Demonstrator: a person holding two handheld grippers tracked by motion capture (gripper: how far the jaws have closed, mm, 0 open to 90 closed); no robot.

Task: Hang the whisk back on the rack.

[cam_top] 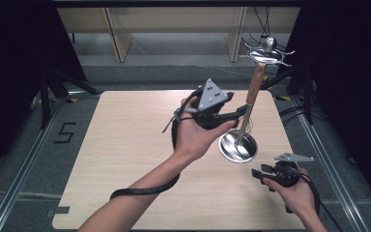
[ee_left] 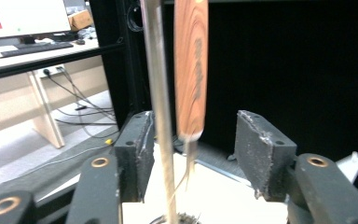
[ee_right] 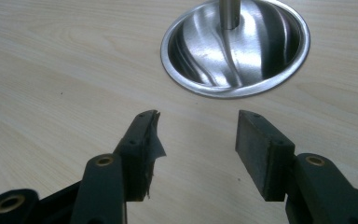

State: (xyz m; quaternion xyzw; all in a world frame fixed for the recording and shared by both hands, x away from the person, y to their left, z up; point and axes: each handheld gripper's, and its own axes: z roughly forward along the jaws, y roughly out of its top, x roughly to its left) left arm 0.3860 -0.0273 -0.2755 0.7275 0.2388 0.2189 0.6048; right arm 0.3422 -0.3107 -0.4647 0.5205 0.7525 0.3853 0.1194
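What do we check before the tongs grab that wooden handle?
1. Left tongs open: ok.
2. Wooden handle between their pads: ok.
3. Metal pole out of the bite: not ok, it stands close beside one pad.
4. Right tongs open and off the steel base: ok.
5. Top of the handle free to lift off: cannot tell.

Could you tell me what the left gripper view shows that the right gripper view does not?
Left gripper view: a wooden handle hanging between the open left gripper beside a thin metal rod, plus a desk with a monitor behind.

Right gripper view: the shiny steel dish from close by, lying ahead of the open right gripper.

Both: the pale wooden table and the central rod.
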